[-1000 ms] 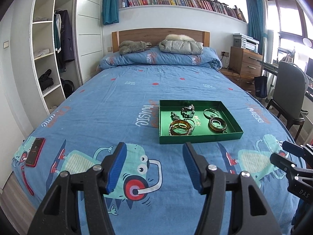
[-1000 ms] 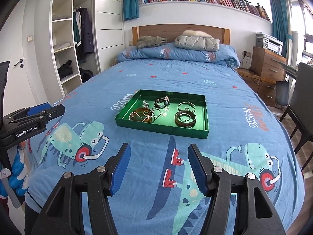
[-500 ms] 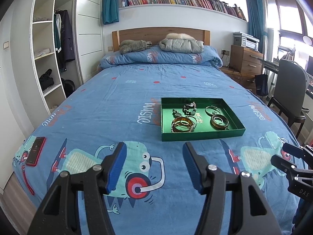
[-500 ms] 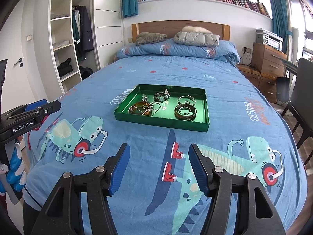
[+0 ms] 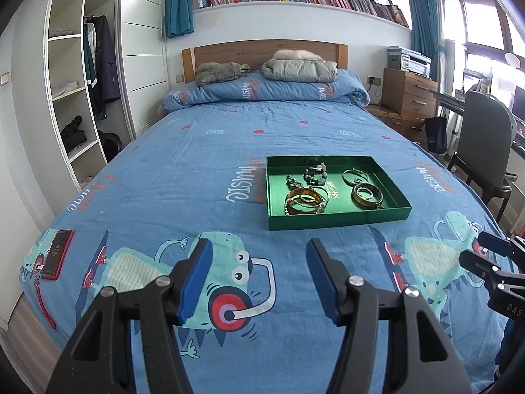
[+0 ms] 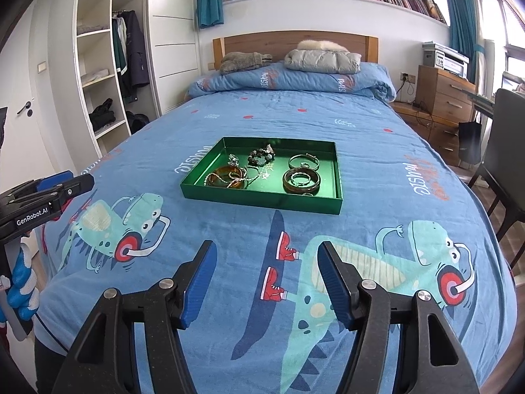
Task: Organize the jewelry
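All the jewelry (image 6: 262, 172) lies inside the green tray (image 6: 261, 199) mid-bed — bangles in loose pairs, chains tangled — a state fitting sorted or unsorted. Left tongs (image 5: 259, 277) and right tongs (image 6: 266, 279) hover spread, holding nothing, near the foot edge.

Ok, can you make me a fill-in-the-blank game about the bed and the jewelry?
1. The jewelry lies in a tray coloured ____.
2. The tray sits on the ____.
3. Both the left hand-held gripper and the right hand-held gripper are ____ and hold nothing.
4. The red phone lies near the bed's ____ edge in the left wrist view.

Missing words: green; bed; open; left
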The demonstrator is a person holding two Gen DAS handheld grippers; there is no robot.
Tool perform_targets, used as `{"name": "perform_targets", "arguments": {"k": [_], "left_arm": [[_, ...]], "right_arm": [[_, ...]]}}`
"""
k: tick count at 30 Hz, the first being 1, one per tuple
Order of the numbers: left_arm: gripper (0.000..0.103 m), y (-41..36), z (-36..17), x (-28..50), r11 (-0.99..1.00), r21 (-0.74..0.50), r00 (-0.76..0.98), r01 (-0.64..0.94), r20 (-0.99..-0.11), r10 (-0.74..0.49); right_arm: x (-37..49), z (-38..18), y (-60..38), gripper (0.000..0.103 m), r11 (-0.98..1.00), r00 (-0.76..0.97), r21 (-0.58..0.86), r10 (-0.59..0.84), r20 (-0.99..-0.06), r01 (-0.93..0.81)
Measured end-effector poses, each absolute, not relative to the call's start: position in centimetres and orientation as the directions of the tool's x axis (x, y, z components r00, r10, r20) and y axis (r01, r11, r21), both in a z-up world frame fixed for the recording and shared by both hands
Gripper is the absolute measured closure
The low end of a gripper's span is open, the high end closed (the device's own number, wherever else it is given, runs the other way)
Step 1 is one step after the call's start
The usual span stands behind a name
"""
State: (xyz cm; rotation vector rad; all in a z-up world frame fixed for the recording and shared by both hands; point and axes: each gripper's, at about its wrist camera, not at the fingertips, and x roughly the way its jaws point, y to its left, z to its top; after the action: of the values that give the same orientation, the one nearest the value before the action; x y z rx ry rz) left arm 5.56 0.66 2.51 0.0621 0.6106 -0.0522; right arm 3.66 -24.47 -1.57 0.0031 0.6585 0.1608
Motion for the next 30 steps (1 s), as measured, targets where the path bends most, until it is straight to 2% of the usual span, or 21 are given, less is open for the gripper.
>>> {"name": "perform_targets", "arguments": {"k": [14, 30], "left_arm": [[0.045, 0.4, 2.0, 5.8, 0.996, 0.045, 0.814, 0.08, -0.58, -0.039], [0.045, 0.0, 1.5, 5.8, 0.994, 0.04, 0.81, 0.097, -0.584, -0.055]], "right_arm": [[3.9, -1.9, -25.8, 0.023, 0.992, 0.794, 0.057, 0.121, -0.596, -0.109], [3.8, -1.9, -26.6, 0.016, 0.996, 0.806, 0.053, 0.089, -0.585, -0.071]]}}
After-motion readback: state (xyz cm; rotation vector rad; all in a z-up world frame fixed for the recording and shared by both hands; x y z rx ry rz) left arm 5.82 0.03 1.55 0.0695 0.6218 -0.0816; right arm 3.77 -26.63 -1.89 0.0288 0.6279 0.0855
